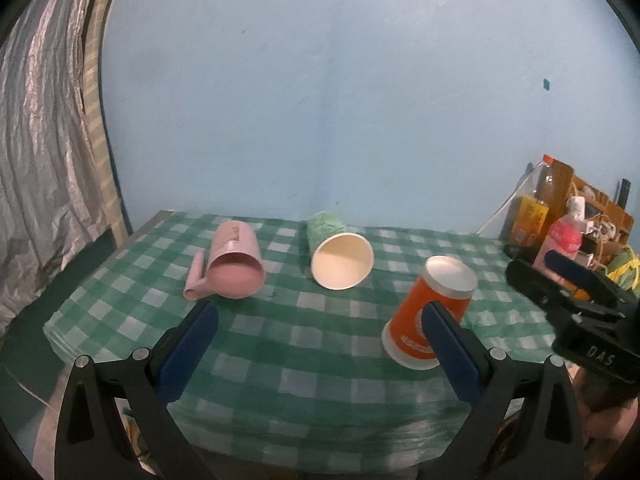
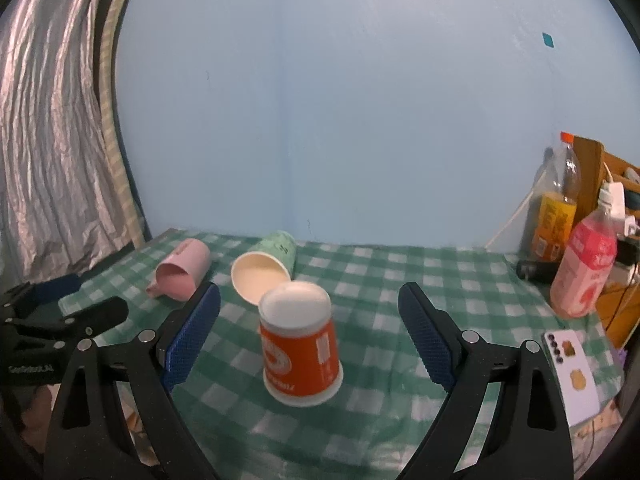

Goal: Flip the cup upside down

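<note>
We see the orange cup (image 2: 300, 344) standing upside down on the green checked tablecloth (image 2: 400, 272), its wide mouth on the cloth and its white base facing up. Taking that cup as our landmark, our right gripper (image 2: 309, 300) hangs just in front of it with its jaws spread wide: one blue-padded finger (image 2: 192, 336) sits to the left of the cup and the other to the right, both clear of its sides, gripping nothing. Our left gripper (image 1: 320, 312) is off to the left of the cup, likewise released, its jaws wide apart and empty; in the left wrist view its right pad (image 1: 452, 352) overlaps the cup's lower side, and we cannot tell whether it touches. Behind the orange cup and a little left lies a green paper cup (image 2: 266, 268) on its side, open mouth toward us. Further left of that lies a pink mug (image 2: 180, 274), also tipped over, handle on the cloth. Well to the right of the orange cup stand a pink bottle (image 2: 584, 264) and an amber bottle (image 2: 558, 208) by the wall, and a white phone (image 2: 572, 372) rests near the table's right edge.
</note>
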A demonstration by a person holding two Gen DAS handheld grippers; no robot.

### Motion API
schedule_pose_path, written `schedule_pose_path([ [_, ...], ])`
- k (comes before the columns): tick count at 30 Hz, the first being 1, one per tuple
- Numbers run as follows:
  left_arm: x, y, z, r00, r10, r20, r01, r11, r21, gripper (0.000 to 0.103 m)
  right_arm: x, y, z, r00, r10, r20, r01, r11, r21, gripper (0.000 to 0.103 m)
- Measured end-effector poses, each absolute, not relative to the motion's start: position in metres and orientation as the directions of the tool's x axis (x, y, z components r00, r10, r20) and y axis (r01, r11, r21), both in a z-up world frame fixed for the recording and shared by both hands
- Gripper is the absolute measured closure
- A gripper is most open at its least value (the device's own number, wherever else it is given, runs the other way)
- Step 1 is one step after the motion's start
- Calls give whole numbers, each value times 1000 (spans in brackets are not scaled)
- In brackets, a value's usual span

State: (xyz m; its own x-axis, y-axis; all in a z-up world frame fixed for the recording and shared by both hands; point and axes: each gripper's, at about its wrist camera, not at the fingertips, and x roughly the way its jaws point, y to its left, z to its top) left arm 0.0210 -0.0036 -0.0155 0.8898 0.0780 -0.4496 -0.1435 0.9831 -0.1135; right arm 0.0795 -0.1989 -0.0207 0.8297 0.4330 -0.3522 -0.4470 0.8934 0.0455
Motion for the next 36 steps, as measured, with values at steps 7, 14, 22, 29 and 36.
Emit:
schedule_pose_path([
  [7, 14, -12, -9, 897, 88, -433, -138, 987, -85, 0, 72, -201, -20, 823, 430, -371, -446, 894, 46, 13],
  [14, 10, -15, -7, 900, 105, -423, -145, 987, -64, 0, 71, -201, -22, 816, 431, -385, -448, 893, 51, 13],
  [22, 13, -14, -7, 892, 100, -440, -143, 987, -66, 0, 72, -201, -23, 809, 436, -394, -450, 891, 59, 13],
  [29, 15, -16, -9, 879, 116, -463, -155, 987, -47, 0, 75, -199, -28, 805, 427, -412, -440, 895, 69, 13],
  [36, 15, -24, -9, 874, 144, -464, -164, 986, -3, 0, 77, -198, -29, 798, 429, -423, -443, 894, 72, 13],
])
